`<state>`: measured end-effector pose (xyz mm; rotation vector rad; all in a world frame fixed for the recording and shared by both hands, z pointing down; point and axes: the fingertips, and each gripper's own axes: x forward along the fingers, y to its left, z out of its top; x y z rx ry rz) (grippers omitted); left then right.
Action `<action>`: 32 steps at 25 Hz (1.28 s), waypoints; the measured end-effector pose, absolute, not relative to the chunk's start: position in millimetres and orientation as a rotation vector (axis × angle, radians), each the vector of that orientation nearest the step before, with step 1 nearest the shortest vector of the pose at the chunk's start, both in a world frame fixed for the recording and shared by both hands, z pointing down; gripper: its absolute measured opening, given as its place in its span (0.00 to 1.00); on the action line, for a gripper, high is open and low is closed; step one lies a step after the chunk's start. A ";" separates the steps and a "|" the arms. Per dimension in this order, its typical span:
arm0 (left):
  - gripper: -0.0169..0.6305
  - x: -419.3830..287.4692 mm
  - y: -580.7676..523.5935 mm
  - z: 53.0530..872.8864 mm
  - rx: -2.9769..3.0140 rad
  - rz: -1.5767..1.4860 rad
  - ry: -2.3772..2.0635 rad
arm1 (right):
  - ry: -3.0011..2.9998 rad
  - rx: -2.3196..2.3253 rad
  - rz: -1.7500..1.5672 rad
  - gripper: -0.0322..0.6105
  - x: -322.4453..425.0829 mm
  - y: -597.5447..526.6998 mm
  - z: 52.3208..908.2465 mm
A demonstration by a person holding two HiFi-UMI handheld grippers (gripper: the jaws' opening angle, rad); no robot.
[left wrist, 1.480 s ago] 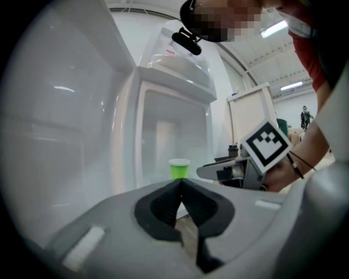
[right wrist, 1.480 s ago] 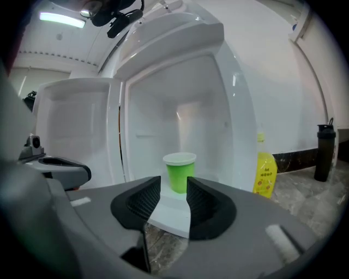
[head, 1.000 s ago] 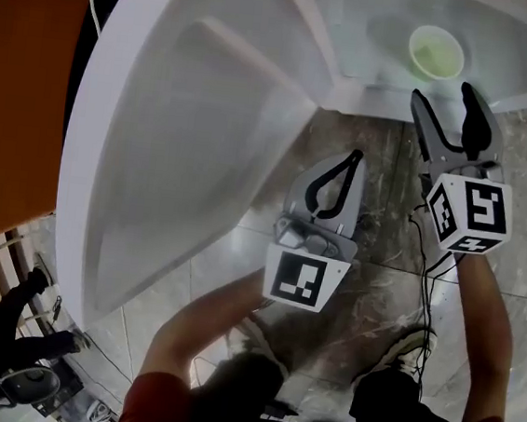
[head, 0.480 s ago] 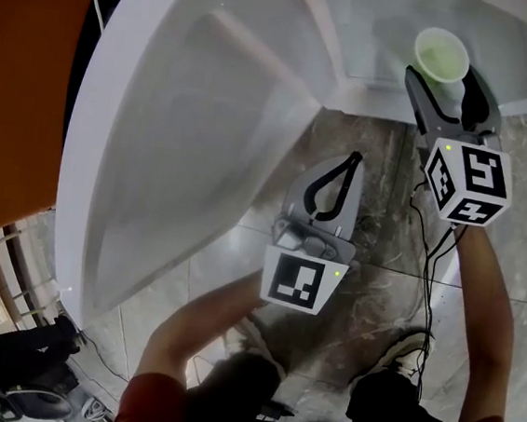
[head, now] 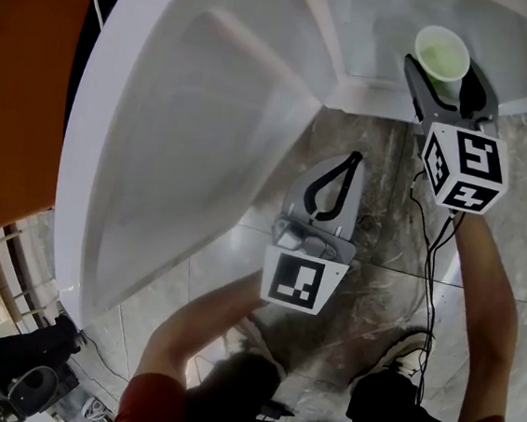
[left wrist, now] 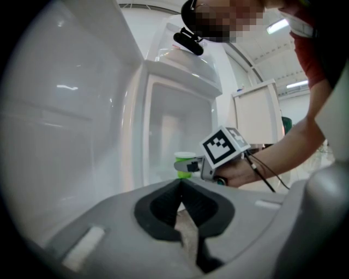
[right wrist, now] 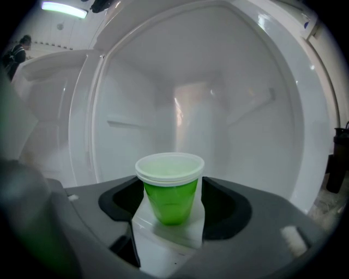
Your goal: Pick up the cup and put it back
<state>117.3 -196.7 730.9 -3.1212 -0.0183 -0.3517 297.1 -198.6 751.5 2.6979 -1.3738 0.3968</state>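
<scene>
At fridge shelf [head: 377,94], right gripper [head: 445,73] advanced, jaws just opened, flanking cup [head: 441,50]

The left gripper [head: 355,159] and right gripper [head: 443,81] are grey with black jaw pads. Each bears a white cube with black square markers: the left cube [head: 301,282] near centre, the right cube [head: 463,168] at two o'clock. A thin black cable [head: 430,270] trails from the right one. Red short sleeves [head: 155,400], dark trousers [head: 393,406], a pale shoe [head: 409,342] at five o'clock

Your left gripper [left wrist: 181,185] shows its fingers [left wrist: 163,210] closed tip to tip, empty. At 12 o'clock beyond them, the right gripper [left wrist: 188,165] sits at the green cup [left wrist: 184,157] inside the open refrigerator [left wrist: 163,109].
</scene>
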 end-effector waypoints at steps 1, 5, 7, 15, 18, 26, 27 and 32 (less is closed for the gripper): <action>0.03 117.0 -197.0 731.1 -3.119 -0.353 -0.019 | -1.363 2.694 0.384 0.54 297.2 -198.1 751.2; 0.03 115.6 -198.7 731.2 -3.132 -0.354 0.000 | -1.353 2.689 0.353 0.51 295.5 -196.2 748.4; 0.03 114.8 -198.5 730.9 -3.142 -0.353 0.010 | -1.357 2.692 0.353 0.51 294.3 -195.2 747.4; 0.03 114.2 -197.5 726.8 -3.149 -0.340 0.016 | -1.369 2.695 0.346 0.51 289.1 -187.9 744.1; 0.03 113.3 -198.0 724.9 -3.152 -0.336 0.022 | -1.370 2.697 0.352 0.51 285.0 -183.2 744.8; 0.03 110.7 -196.0 715.6 -3.143 -0.315 0.018 | -1.382 2.685 0.351 0.51 268.5 -168.3 741.8; 0.03 110.3 -195.7 714.0 -3.144 -0.311 0.020 | -1.386 2.682 0.347 0.51 265.9 -166.8 740.2; 0.03 108.0 -194.8 707.0 -3.130 -0.297 0.016 | -1.411 2.679 0.334 0.51 251.2 -159.0 730.8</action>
